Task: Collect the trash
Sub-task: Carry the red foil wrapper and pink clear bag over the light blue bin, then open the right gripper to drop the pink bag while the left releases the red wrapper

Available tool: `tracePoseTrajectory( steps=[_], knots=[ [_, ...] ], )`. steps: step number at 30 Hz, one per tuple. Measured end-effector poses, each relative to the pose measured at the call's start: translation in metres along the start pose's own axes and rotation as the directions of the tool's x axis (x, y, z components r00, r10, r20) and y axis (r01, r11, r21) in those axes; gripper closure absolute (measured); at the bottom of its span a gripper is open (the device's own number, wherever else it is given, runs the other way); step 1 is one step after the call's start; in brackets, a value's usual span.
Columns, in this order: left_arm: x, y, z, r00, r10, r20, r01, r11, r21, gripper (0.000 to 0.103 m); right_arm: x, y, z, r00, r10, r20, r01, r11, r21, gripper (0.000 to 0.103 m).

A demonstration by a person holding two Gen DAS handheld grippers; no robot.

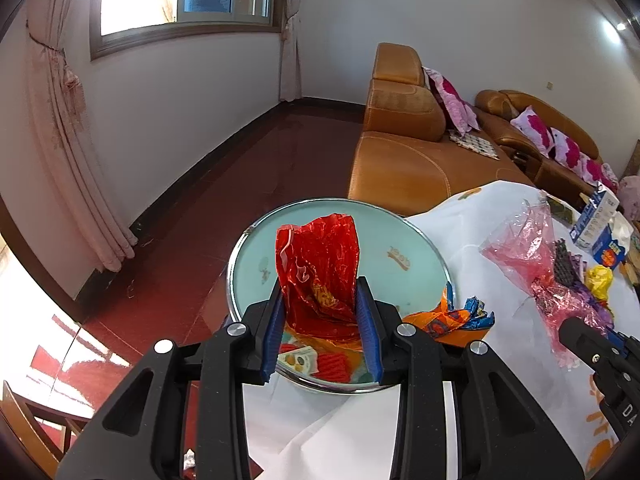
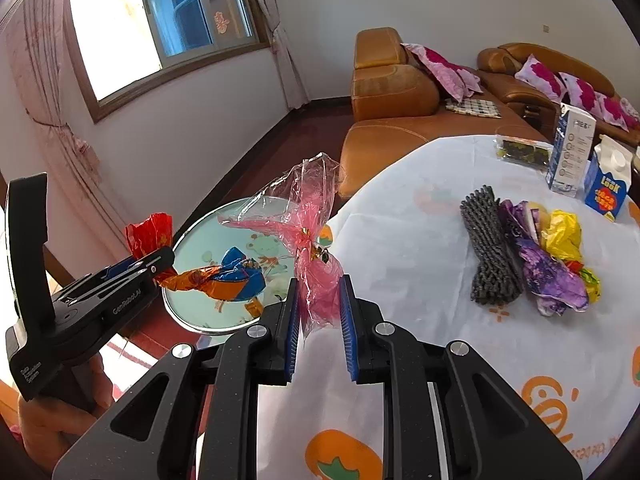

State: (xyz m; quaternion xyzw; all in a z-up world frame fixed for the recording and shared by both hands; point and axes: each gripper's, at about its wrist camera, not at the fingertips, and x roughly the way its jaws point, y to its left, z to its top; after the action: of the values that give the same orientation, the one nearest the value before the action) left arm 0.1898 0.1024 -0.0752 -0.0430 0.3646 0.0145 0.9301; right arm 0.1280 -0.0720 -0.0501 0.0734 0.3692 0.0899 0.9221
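Note:
My left gripper is shut on a crumpled red foil wrapper and holds it over a round pale-green basin at the table's left edge. The left gripper also shows in the right wrist view, with the red wrapper sticking out past it. My right gripper is shut on a pink cellophane wrapper, held above the table beside the basin. An orange-and-blue foil wrapper lies across the basin.
On the white tablecloth lie a dark mesh sleeve, a purple wrapper and a yellow wrapper. Two cartons and a clear box stand at the far edge. Orange sofas behind.

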Motion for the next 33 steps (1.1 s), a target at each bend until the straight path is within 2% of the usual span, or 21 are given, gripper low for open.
tracePoseTrajectory(
  steps=[27,33],
  knots=[
    [0.046,0.020,0.005,0.990,0.109,-0.087,-0.108,0.994,0.008,0.068,0.063,0.030,0.016,0.997,0.013,-0.074,-0.017,0.998,-0.055,0.083],
    [0.049,0.018,0.008,0.989,0.123,-0.088,-0.121,0.992,0.021,0.068,0.083,0.037,0.017,0.993,0.042,-0.107,-0.051,0.995,-0.080,0.077]
  ],
)
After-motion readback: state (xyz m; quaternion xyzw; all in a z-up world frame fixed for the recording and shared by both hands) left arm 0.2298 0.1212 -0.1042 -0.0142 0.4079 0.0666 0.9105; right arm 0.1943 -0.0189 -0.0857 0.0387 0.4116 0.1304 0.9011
